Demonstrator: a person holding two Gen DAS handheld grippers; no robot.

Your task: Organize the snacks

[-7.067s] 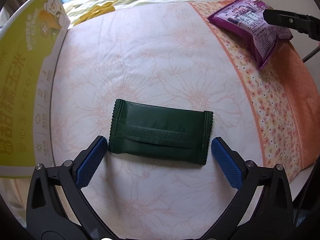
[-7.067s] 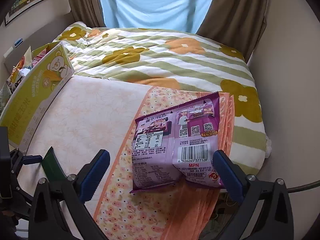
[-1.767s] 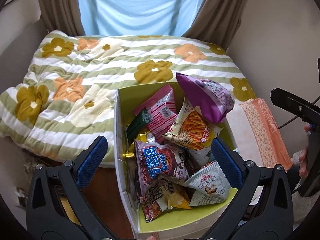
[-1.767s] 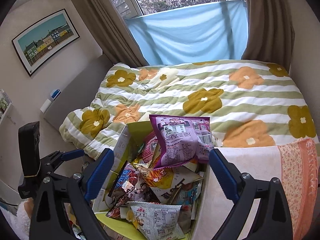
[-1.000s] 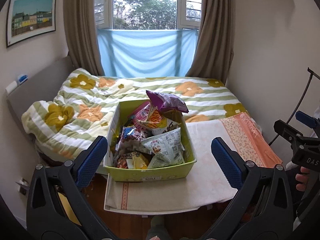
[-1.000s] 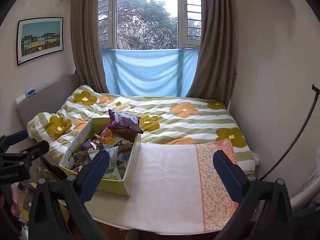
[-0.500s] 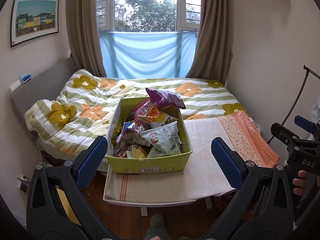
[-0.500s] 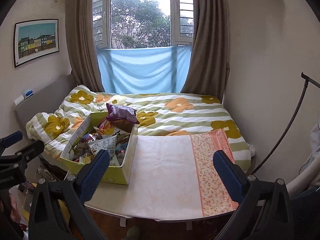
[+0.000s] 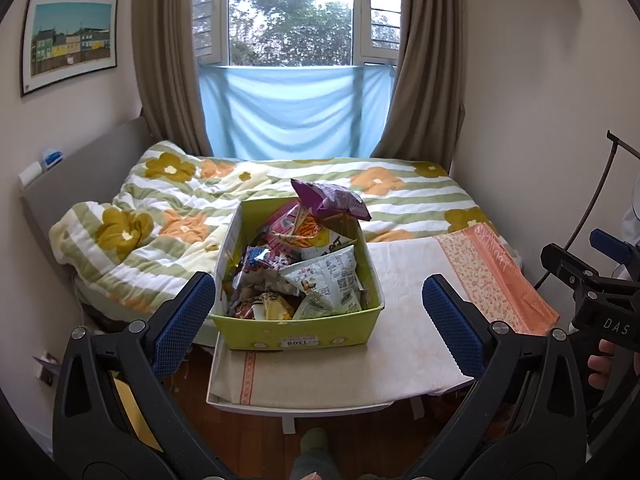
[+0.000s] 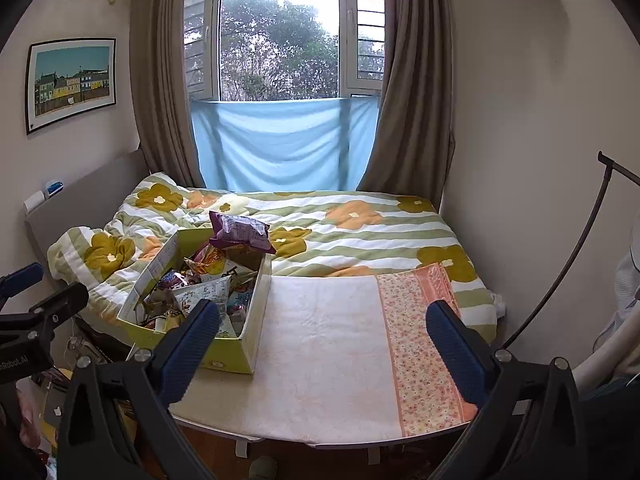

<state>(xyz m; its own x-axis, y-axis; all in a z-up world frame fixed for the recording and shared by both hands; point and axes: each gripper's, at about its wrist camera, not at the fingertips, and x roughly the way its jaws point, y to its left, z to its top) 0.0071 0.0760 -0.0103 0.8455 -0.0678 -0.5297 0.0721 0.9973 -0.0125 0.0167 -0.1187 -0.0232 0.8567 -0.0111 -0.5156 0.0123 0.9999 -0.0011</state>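
Observation:
A yellow-green box full of snack packets stands at the left end of the small table. A purple snack bag lies on top of the pile at the box's far end. My left gripper is open and empty, held back from the table, in front of the box. My right gripper is also open and empty, over the table's near edge and to the right of the box. The right gripper shows at the left wrist view's right edge, with a hand under it.
The table wears a pale cloth with an orange floral strip on its right side. Behind it is a bed with a flowered quilt, below a window with curtains. A dark curved stand rises at the right. Wooden floor lies below.
Both grippers have pulled back a little further from the table since half a second ago. The box and the purple bag have stayed put.

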